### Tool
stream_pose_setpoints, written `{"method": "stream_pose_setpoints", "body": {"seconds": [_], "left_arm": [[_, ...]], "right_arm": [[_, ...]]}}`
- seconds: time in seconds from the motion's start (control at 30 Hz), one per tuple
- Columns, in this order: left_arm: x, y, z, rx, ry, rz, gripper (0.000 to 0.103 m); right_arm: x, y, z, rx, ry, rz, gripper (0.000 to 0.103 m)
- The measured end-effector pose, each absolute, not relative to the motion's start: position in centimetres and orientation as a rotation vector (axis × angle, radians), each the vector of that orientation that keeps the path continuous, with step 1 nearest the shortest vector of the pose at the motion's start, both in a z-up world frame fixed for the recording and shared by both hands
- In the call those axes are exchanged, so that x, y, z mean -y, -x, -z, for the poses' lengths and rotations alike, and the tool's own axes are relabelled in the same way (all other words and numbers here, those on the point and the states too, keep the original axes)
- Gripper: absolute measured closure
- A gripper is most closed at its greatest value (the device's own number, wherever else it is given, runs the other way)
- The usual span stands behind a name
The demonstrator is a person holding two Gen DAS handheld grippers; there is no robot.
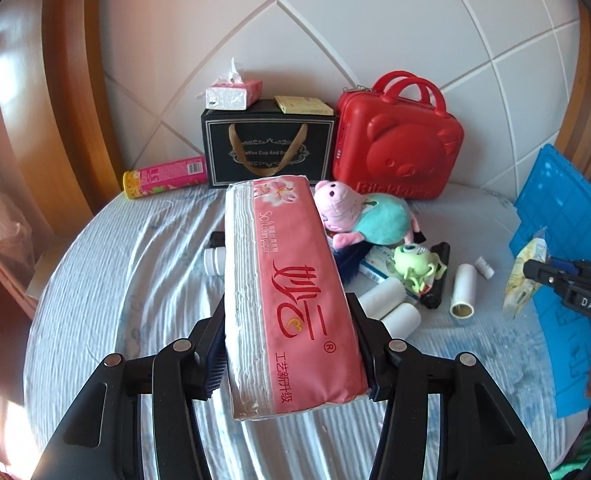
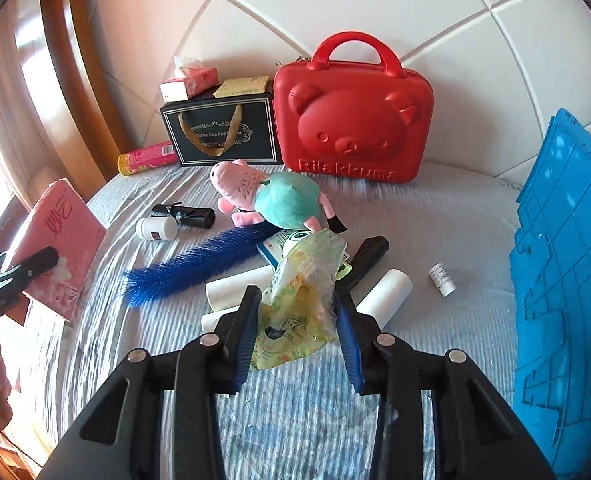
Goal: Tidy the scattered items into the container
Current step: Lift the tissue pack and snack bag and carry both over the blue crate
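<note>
Left wrist: my left gripper (image 1: 291, 354) clamps the pink tissue pack (image 1: 287, 292), lifted above the bed (image 1: 115, 280); blue crate (image 1: 567, 240) at right.
Right wrist: my right gripper (image 2: 297, 332) pinches a yellow-green plastic packet (image 2: 299, 300), raised over white rolls (image 2: 387, 296); crate right.

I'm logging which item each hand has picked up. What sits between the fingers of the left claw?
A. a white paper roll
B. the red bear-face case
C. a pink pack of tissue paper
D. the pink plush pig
C: in the left wrist view the left claw is shut on the long pink pack of tissue paper, held above the bed; the pig, rolls and case lie beyond it.
</note>
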State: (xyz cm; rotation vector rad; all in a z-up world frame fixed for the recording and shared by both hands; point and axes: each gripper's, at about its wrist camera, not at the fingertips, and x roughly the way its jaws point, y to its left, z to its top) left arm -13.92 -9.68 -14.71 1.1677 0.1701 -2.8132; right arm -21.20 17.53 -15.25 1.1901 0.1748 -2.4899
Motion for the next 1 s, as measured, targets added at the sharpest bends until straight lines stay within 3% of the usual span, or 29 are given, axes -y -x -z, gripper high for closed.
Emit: {"method": "stream_pose_setpoints", "body": {"seconds": [1.0], "left_arm": [[4.6, 6.0, 5.7, -0.066, -0.953, 2.947, 0.052]], "right_arm": [[-21.0, 8.2, 0.2, -0.131, -0.827, 2.528, 0.066]]}}
